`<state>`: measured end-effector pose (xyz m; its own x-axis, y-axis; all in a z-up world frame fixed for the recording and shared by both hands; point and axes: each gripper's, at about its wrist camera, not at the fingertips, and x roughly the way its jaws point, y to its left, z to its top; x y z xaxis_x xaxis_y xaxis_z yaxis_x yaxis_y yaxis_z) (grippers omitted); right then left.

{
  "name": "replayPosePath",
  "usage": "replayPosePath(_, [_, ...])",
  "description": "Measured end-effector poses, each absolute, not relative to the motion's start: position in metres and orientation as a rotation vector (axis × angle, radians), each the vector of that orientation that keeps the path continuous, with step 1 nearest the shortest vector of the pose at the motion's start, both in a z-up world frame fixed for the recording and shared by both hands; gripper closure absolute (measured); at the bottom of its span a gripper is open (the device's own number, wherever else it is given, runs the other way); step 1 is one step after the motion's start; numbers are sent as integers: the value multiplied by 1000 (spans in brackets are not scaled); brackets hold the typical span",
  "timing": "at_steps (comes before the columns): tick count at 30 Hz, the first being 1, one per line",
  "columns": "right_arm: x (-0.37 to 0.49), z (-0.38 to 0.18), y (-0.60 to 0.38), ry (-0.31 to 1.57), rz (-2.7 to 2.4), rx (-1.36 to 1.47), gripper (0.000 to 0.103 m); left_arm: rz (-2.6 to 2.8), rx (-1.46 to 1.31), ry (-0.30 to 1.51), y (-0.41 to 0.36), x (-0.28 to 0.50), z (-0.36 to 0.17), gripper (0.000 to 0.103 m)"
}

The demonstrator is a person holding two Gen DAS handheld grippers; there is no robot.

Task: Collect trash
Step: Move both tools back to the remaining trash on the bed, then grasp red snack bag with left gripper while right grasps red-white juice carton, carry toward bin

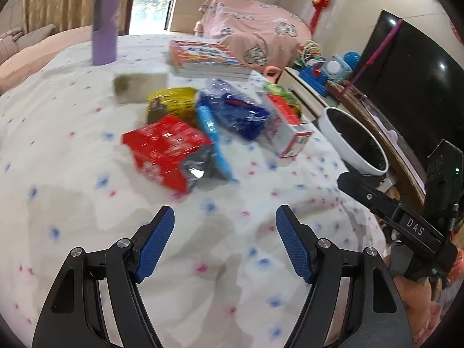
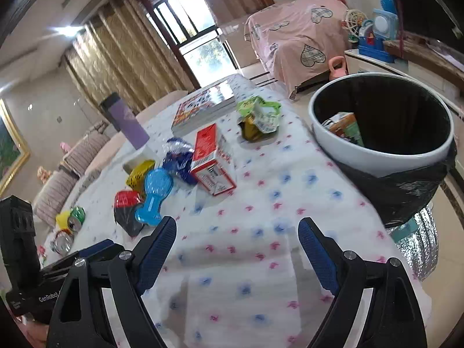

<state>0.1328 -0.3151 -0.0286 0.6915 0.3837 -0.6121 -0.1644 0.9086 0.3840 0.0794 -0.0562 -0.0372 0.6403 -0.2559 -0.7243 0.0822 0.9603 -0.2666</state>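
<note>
From the left wrist camera, the left gripper (image 1: 224, 223) hangs over the flowered tablecloth (image 1: 72, 145) with its jaws spread apart and nothing between them. Ahead of it lies the trash: a red wrapper (image 1: 165, 148), a blue plastic piece (image 1: 213, 136), a crumpled blue bag (image 1: 240, 113), a yellow packet (image 1: 171, 101) and a red and white carton (image 1: 285, 124), all close together. The white bin (image 1: 336, 133) stands at the table's right edge, and the right gripper's body shows at the far right. From the right wrist camera, the right gripper (image 2: 237, 232) also stands released and empty above the cloth; the bin (image 2: 374, 159), black-lined, holds some packaging, and a green wrapper (image 2: 259, 116) lies on the table near it, with crushed cans (image 2: 72, 217) far left
</note>
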Motion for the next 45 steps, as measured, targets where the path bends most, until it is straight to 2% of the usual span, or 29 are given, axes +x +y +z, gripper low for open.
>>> replayPosePath(28, [174, -31, -279, 783, 351, 237, 15, -41, -253, 895, -19, 118, -48, 29])
replayPosePath(29, [177, -31, -279, 783, 350, 236, 15, -36, -249, 895, -19, 119, -49, 32])
replayPosePath(31, [184, -30, -279, 780, 343, 228, 15, -45, -244, 905, -20, 122, -51, 49])
replayPosePath(33, [193, -31, -277, 780, 328, 214, 16, -63, -239, 928, -21, 125, -55, 76])
replayPosePath(35, [202, -32, -277, 785, 319, 208, 23, -60, -232, 937, -20, 127, -58, 90])
replayPosePath(36, [206, -33, -276, 788, 315, 202, 26, -61, -235, 936, -19, 126, -58, 93])
replayPosePath(37, [210, -34, -274, 792, 311, 195, 38, -60, -237, 931, -18, 125, -57, 95])
replayPosePath(38, [214, -35, -274, 797, 311, 190, 59, -59, -235, 926, -17, 123, -55, 97])
replayPosePath(39, [217, -36, -272, 807, 314, 184, 70, -56, -233, 917, -16, 121, -53, 100])
replayPosePath(45, [203, -30, -277, 772, 322, 193, 70, -78, -222, 851, -19, 110, -31, 102])
